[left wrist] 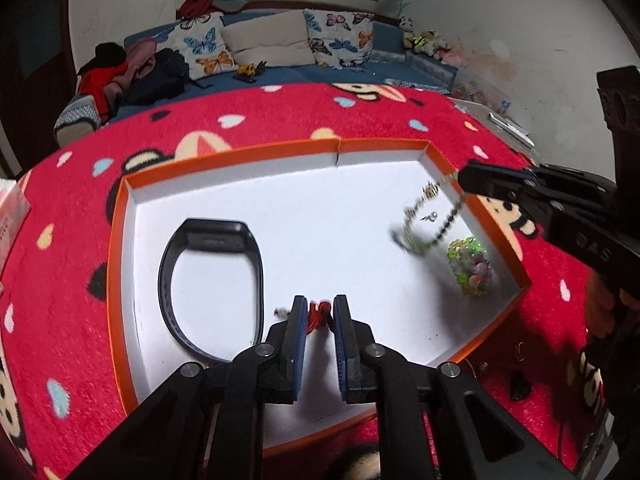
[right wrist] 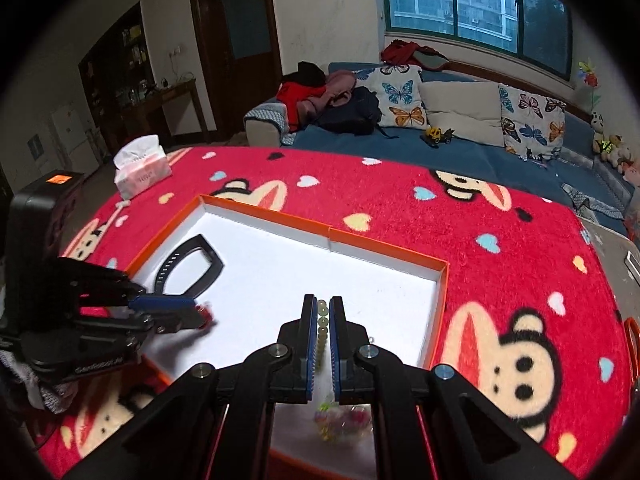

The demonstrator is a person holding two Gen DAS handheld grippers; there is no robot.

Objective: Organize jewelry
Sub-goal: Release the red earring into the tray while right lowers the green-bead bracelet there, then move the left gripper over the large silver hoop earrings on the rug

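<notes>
Inside the orange tray (left wrist: 120, 216), the left tongs (left wrist: 319, 312) stand narrow around a red bracelet (left wrist: 319, 316), seemingly setting it down; the right tongs (right wrist: 324, 312), clamped on a bead chain (left wrist: 428, 220), dangle it alongside for placing.

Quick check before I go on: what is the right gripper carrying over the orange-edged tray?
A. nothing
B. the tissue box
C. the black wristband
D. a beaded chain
D: the right gripper is shut on a beaded chain that dangles over the tray, while the black wristband lies flat inside.
</notes>
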